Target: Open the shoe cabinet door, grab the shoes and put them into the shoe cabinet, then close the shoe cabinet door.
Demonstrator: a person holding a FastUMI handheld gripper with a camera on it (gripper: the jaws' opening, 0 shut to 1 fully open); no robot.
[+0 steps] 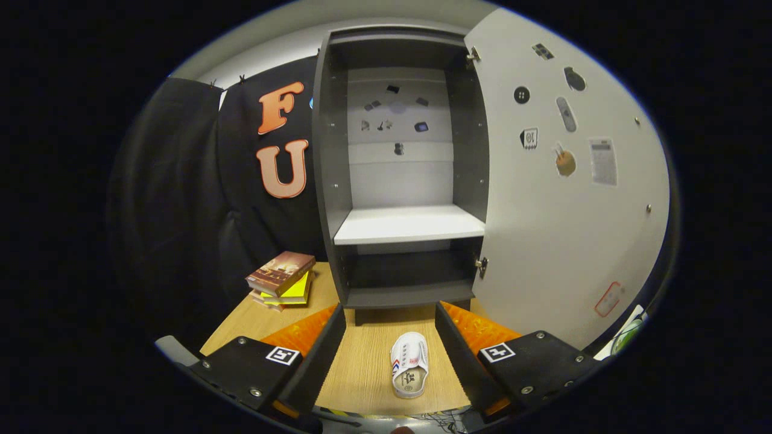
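Observation:
The grey shoe cabinet (338,181) stands straight ahead on the wooden floor, its door (561,199) swung wide open to the right. Inside, a white shelf (410,224) splits it into a tall upper bay and a low dark lower bay, both bare. A small white shoe (409,364) lies on the floor between my fingers, short of the cabinet foot, with its toe pointing toward me. My gripper (391,313) is open with nothing held, and its fingers (325,343) flank the shoe without touching it.
A stack of books (282,278) lies on the floor left of the cabinet. The open door carries several stickers and blocks the right side. The black cloth wall (199,199) closes off the left. Wooden floor (362,367) lies in front of the cabinet.

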